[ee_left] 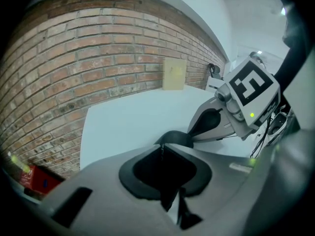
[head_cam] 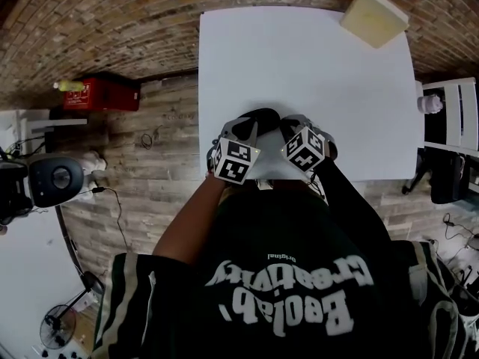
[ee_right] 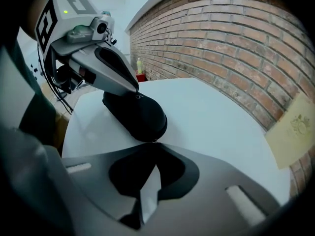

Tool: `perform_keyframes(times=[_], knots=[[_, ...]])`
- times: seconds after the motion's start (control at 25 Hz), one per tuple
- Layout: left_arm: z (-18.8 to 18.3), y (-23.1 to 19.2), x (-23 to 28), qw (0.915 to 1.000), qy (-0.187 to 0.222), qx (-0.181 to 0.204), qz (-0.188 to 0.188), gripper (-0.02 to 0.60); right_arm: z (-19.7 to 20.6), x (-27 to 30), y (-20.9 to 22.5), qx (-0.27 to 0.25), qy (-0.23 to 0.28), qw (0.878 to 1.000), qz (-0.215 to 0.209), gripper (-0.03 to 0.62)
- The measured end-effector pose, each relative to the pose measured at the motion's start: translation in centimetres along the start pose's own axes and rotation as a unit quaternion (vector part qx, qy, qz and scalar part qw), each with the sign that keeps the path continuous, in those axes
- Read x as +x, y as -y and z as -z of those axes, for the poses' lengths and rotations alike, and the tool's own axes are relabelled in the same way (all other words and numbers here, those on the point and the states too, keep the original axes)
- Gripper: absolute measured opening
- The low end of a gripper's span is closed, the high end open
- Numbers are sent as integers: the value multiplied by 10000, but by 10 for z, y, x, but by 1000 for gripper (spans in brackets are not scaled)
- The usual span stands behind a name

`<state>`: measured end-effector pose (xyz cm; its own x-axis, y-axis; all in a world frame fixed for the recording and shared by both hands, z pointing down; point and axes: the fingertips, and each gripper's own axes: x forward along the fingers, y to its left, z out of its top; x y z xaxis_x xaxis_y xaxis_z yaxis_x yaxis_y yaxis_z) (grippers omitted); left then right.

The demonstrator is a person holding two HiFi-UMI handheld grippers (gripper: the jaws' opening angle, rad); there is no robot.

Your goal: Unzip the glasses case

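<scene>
A black glasses case [head_cam: 260,117] lies near the front edge of the white table [head_cam: 314,58], with both grippers at it. My left gripper [head_cam: 243,129] is shut on one end of the case [ee_left: 176,138]. In the right gripper view the left gripper's fingertips [ee_right: 137,91] pinch the case's top edge [ee_right: 138,114]. My right gripper [head_cam: 290,128] is shut at the other end. Its tips [ee_right: 155,142] meet the rim of the case, where a small zipper pull shows between them. The zipper line itself is hard to make out.
A beige flat box [head_cam: 374,15] lies at the table's far right corner. A red crate [head_cam: 101,94] stands on the floor to the left, and a white shelf unit [head_cam: 456,111] to the right. A brick wall [ee_right: 236,48] runs behind the table.
</scene>
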<state>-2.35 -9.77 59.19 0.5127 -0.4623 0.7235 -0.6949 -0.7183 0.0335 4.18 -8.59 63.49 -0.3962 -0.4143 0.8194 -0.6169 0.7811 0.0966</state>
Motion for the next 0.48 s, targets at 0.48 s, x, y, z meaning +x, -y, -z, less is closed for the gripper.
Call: perform_keyframes(times=[0.48], knots=[[0, 1, 1, 9999, -1, 77, -71, 28, -4, 2, 5, -1907, -186, 9808, -373, 12]])
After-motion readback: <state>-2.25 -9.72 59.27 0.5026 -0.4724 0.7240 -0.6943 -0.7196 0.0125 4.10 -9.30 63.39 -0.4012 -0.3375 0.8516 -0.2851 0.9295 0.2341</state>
